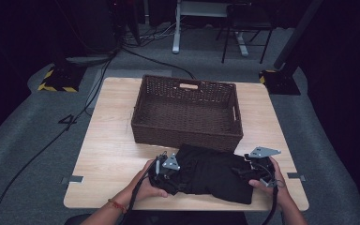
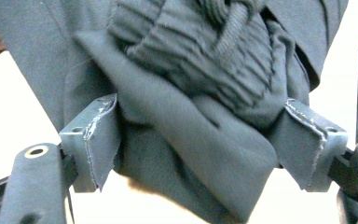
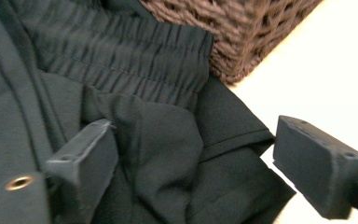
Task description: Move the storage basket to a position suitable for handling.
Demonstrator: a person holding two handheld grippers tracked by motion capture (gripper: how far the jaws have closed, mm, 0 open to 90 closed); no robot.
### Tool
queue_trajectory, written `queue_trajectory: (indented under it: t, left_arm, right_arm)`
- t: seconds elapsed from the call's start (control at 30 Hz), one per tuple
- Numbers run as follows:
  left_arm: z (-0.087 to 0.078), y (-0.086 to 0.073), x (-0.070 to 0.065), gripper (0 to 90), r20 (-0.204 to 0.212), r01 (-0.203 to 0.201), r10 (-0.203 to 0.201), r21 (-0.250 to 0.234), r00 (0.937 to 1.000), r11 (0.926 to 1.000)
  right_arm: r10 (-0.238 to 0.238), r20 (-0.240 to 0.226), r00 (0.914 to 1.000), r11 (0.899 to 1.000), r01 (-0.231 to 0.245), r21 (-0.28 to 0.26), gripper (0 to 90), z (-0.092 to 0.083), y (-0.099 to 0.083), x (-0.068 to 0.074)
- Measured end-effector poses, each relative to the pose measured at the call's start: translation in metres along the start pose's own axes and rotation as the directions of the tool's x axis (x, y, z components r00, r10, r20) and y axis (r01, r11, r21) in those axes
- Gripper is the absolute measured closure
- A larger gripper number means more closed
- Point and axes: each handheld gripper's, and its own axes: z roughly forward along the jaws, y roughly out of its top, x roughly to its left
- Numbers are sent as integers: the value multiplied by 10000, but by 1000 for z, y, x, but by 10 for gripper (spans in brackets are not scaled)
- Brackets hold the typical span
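Mostly black garment [image 1: 213, 172] hides left gripper [image 2: 200, 135] and right gripper [image 3: 193, 158] jaws.

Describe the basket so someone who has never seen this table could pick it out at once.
On the light wooden table, look to the far half, beyond the black garment bunched at the near edge. The basket is a rectangular, open-topped bin of dark brown wicker with cut-out handles; it is the only woven, rigid thing there.
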Motion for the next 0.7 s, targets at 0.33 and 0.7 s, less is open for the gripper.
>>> queue_trajectory:
  t: [0.33, 0.7]
  left_arm:
    - [-17, 7, -27, 158, -221, -349, 331, -853, 9992, 9957]
    - [22, 21, 5, 0, -878, 287, -304, -205, 9957, 9994]
  right_arm:
    - [263, 97, 9996, 9985, -258, -480, 164, -34, -13, 12]
    - [704, 518, 9962, 9974, -712, 146, 3, -19, -23, 16]
